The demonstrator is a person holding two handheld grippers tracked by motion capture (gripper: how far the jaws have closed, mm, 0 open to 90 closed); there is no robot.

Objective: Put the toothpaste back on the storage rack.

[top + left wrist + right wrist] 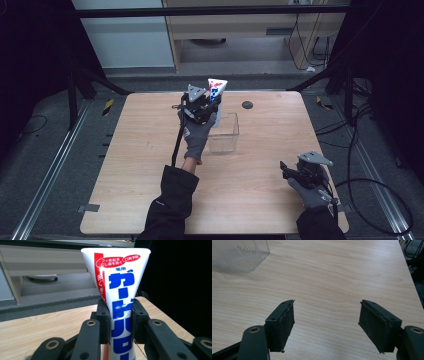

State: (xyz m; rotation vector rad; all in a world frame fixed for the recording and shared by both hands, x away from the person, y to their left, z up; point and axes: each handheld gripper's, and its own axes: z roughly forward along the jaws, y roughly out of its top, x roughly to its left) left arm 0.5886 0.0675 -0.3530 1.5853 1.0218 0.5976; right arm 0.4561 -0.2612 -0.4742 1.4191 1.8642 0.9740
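The left claw (212, 106) is clamped on a white toothpaste tube (216, 91) with blue and red Japanese lettering, its pads pressing the narrower lower part of the tube from either side, as the left gripper view shows (120, 322). The tube (117, 290) stands upright in the grip, its long axis near vertical, with the wide crimped end uppermost and the rest running down between the jaws and out of sight below them. Just beside and below this claw, on its right in the high view, stands a clear plastic container (223, 132), open at the top, on the wooden tabletop (150, 165). The coming move likely turns on this: the tube hangs just above the container's near-left rim, so it looks as though a short shift over the opening and a lowering along the tube's own axis would set it inside. The right claw (291, 173) rests well apart near the tabletop's right edge, jaws wide with nothing between them (325, 325); the container's ribbed corner (239, 255) lies far ahead of it, so the left hand is much the nearer.
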